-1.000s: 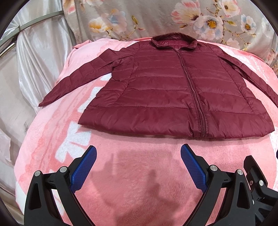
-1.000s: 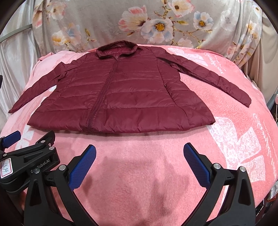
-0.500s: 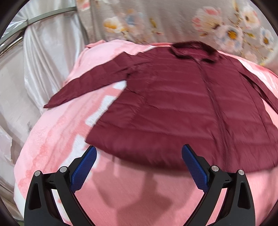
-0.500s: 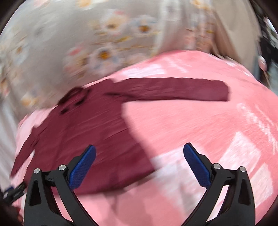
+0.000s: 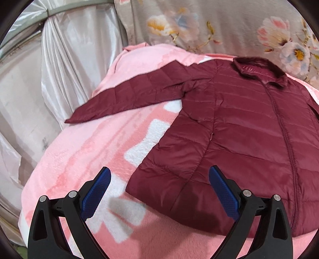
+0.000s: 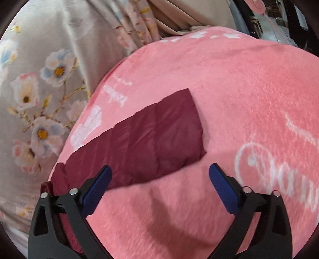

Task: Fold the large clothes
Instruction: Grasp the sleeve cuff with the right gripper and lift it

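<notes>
A maroon quilted jacket (image 5: 239,129) lies flat, front up and zipped, on a pink blanket (image 5: 89,151). Its left sleeve (image 5: 129,93) stretches out toward the blanket's left edge. My left gripper (image 5: 159,187) hovers open over the jacket's lower left hem corner, nothing between its blue pads. In the right wrist view the jacket's other sleeve (image 6: 149,139) lies across the blanket (image 6: 239,99), its cuff end just beyond my right gripper (image 6: 159,183). That gripper's jaws are closing but stand wide, with only blanket between them.
A floral grey cloth (image 5: 219,25) hangs behind the blanket, and a shiny white curtain (image 5: 65,55) with a metal rail stands at the left. Past the blanket's far right edge there is beige fabric (image 6: 189,14) and dark furniture.
Both grippers have swung apart: the left view slid left toward the hem corner and left sleeve, the right view rolled and swept right until only the right sleeve shows.
</notes>
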`<state>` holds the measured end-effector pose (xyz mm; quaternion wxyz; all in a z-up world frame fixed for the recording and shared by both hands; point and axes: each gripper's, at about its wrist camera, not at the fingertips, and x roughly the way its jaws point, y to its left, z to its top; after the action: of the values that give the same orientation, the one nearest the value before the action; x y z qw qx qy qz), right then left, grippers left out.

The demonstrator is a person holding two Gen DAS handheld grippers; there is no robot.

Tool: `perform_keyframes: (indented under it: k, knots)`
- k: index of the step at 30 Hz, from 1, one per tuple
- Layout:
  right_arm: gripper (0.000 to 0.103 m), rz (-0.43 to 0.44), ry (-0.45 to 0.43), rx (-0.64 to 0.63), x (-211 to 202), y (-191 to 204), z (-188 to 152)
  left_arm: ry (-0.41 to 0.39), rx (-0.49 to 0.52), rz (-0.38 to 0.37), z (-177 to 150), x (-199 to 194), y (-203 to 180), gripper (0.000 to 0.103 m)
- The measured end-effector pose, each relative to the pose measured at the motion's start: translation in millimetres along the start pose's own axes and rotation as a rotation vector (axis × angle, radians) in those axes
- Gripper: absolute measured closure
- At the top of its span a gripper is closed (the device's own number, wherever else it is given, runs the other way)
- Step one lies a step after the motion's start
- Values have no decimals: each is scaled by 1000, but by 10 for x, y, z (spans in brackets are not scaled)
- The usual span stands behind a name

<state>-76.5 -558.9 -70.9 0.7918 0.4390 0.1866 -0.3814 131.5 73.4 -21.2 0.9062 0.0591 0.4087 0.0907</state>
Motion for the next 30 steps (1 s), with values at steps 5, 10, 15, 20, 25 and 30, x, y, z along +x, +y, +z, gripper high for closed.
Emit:
perform_keyframes:
  k: [5, 10, 15, 20, 25, 30]
  knots:
    - [62, -44, -20, -41, 222, 170, 117, 30, -6, 7, 24, 152, -7, 6]
    - [95, 12, -34, -101, 204, 705, 200, 40, -10, 17, 69, 251, -25, 6]
    - [96, 256, -101, -411, -269, 2091, -183, 45, -30, 19, 142, 336, -13, 6]
    - [96, 472, -36, -666, -536, 3228, -967, 56, -49, 7, 165, 391, 24, 6]
    - [96, 589, 66, -855, -562, 4002, -1900, 60, -70, 7, 159, 446, 159, 6]
    - [96, 629, 166, -990, -502, 4394, -2754, 77, -94, 10, 127, 534, 319, 6]
